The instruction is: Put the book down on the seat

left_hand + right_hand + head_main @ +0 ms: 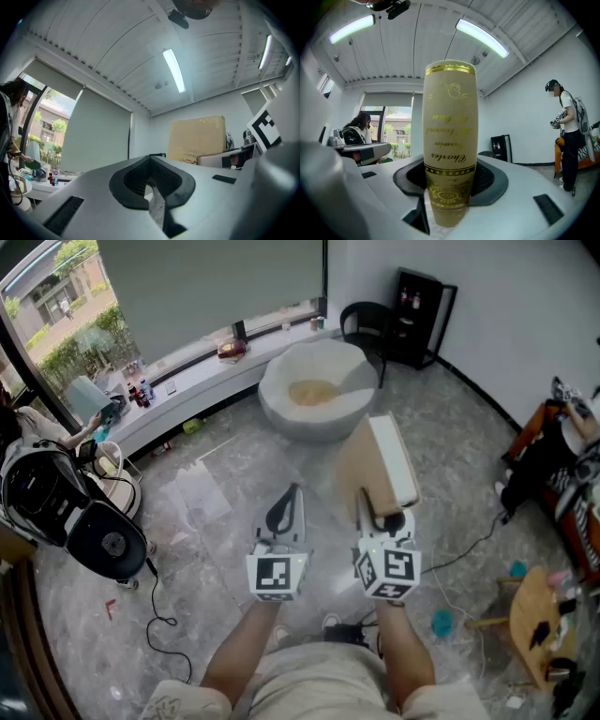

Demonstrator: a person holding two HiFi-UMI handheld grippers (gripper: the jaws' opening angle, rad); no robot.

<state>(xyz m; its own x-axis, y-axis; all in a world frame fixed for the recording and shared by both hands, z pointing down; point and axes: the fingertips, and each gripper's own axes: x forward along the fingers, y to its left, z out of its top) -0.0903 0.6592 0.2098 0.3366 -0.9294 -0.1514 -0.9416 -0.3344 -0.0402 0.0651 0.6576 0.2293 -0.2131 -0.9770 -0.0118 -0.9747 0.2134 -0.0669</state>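
Right hand-held gripper (380, 517) clamps book (373, 463) above marbled floor (211, 507).

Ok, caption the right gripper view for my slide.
Right gripper shut on a tan book, its gold-lettered spine facing the camera.

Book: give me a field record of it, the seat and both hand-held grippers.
book: tan cover, gold lettering, held in the air
right hand-held gripper: shut on the book's lower end
left hand-held gripper: shut, nothing between the jaws
seat: round, white, tan cushion inside, ahead of the book
task state: book not yet on the seat
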